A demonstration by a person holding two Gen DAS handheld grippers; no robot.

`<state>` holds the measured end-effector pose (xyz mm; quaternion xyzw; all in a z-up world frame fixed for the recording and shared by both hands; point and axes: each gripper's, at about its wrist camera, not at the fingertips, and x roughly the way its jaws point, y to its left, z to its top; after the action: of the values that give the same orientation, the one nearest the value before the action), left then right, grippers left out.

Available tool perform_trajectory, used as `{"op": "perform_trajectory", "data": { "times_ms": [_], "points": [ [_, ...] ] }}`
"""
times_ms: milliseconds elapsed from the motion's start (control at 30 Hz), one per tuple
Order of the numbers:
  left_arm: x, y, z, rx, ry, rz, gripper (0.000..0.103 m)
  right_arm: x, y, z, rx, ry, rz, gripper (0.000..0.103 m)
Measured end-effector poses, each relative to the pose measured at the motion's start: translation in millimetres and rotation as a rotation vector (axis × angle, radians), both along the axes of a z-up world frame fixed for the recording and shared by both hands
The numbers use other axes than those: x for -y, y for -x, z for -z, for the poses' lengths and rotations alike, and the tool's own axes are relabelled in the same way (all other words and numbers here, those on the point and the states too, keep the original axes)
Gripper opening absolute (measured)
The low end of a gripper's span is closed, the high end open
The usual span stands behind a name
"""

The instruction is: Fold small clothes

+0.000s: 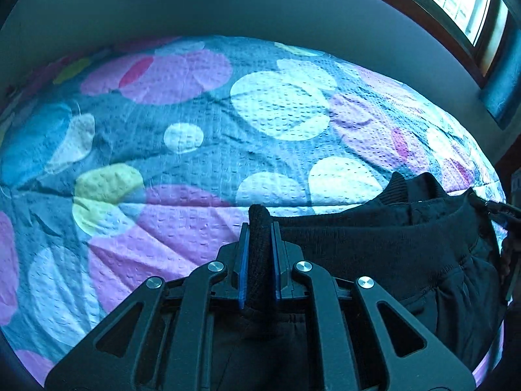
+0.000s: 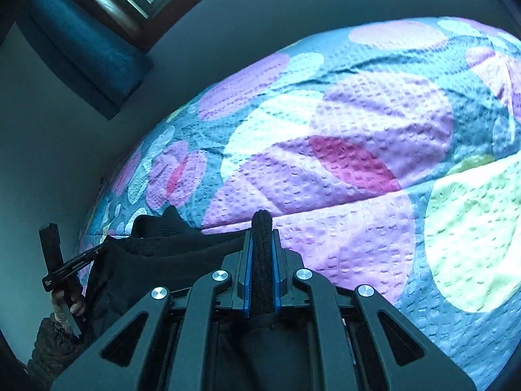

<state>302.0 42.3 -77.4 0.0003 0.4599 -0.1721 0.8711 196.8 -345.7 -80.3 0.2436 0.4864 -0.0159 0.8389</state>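
Left wrist view: left tongs [image 1: 260, 228], black frame with blue pads, clenched on a ribbed edge of a black garment [image 1: 374, 244]. The pinched fold stands up between the pads and pokes out past their tips. From there the garment's ribbed band runs taut to the right, with its body hanging below, above the near edge of the bed [image 1: 195, 150]. Bed cover quilted, blue ground with large lilac, white, yellow and pink circles. Window [image 1: 462, 3] with dark wooden frame at upper right; grey wall behind the bed.

Right wrist view: right tongs [image 2: 262, 228], same build, clenched on the other end of the same ribbed edge, fold likewise protruding past the tips. Garment stretches away to the left. At far left, the left-hand device's handle, gripped by a hand [image 2: 70, 306] with a dark knitted sleeve [image 2: 49, 348]. Blue curtain [image 2: 88, 42] below the window at upper left.
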Motion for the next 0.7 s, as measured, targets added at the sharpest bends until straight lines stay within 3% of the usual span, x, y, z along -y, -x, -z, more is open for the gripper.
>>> {"op": "perform_trajectory", "data": {
  "times_ms": [367,433,500,633,700],
  "points": [
    [-5.4,-11.6,9.2,-0.054,0.026,-0.014,0.014,12.8,1.4,11.8,-0.032,-0.102,0.054,0.011],
    [-6.4,-12.9,5.7,-0.061,0.034,-0.016,0.018,15.7,4.7,9.8,-0.026,-0.127,0.073,0.012],
    [-12.8,-9.6,-3.4,-0.056,0.051,-0.03,0.032,17.0,10.5,2.1,-0.008,-0.127,0.095,0.021],
    [-33.0,11.0,-22.2,-0.039,0.085,-0.05,0.047,24.3,34.0,-21.5,0.037,-0.161,0.143,0.034],
    [-47.8,31.3,-32.0,-0.023,0.12,-0.059,0.058,24.5,53.7,-36.7,0.07,-0.182,0.143,0.049]
  ]
}}
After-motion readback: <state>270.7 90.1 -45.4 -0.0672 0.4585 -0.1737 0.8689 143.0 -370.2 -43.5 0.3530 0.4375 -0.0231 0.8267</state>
